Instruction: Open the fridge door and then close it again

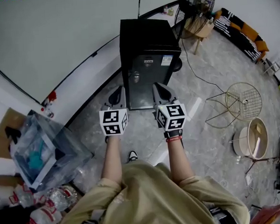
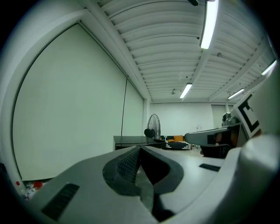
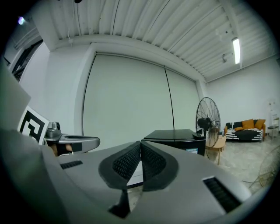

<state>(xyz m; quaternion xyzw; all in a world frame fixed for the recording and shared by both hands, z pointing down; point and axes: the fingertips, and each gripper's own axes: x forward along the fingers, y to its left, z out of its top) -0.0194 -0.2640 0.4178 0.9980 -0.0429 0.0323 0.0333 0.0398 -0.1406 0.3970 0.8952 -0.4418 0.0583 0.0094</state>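
A small black fridge (image 1: 147,60) stands on the floor by the white wall, its door closed and facing me; it also shows as the fridge (image 3: 175,139) and the fridge (image 2: 131,141) ahead of the jaws. My left gripper (image 1: 118,94) is held level short of the door's left part, jaws shut on nothing. To its right my right gripper (image 1: 159,89) is also shut and empty, short of the door's right part. Neither touches the fridge. In the left gripper view the left gripper (image 2: 140,151) shows its pads together; the right gripper (image 3: 140,146) does too.
A standing fan (image 1: 197,4) and a wooden stool (image 1: 200,30) are behind the fridge on the right. A wire basket (image 1: 243,101) and a round tub (image 1: 251,137) lie on the floor at right. A clear bin (image 1: 42,149) and plastic bottles (image 1: 51,206) sit at left.
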